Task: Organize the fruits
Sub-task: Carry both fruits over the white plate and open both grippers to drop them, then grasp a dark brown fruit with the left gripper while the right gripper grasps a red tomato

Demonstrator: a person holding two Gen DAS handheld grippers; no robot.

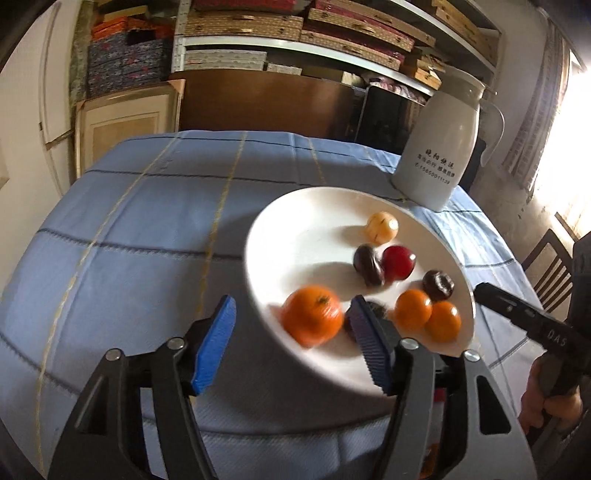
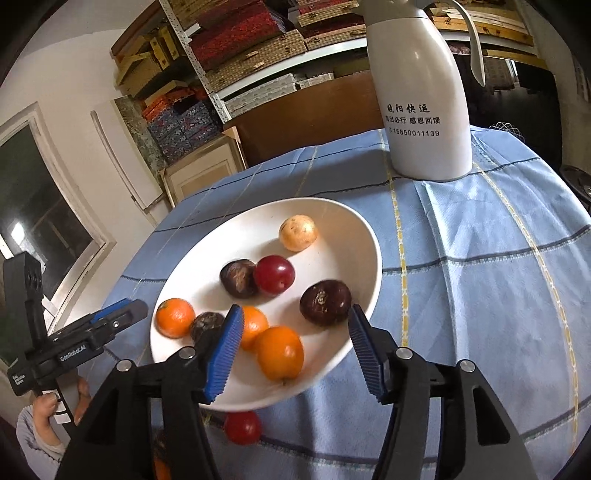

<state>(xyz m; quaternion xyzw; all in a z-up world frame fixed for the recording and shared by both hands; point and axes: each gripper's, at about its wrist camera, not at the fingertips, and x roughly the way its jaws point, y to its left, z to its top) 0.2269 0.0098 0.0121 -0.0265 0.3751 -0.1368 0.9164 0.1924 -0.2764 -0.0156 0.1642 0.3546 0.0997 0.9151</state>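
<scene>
1. Overhead, shelves stacked with flat boxes line the far wall; below them a table under a blue checked cloth carries a white jug at its far right.
2. On the cloth sits one white plate, just near of the jug.
3. Counted in the plate: three oranges, three dark brown fruits, one red plum and one pale yellow fruit.
4. One more red fruit lies on the cloth just off the plate's near rim.
5. Left gripper stands open with nothing pinched; the left orange lies in the plate between its blue pads, touching neither as far as I can tell.
6. Right gripper also stands open and empty over the plate's near right side; the nearest orange lies in the gap, and the largest dark fruit sits just past the right pad.
7. Each gripper shows at the edge of the other's view, a hand on its grip.
</scene>
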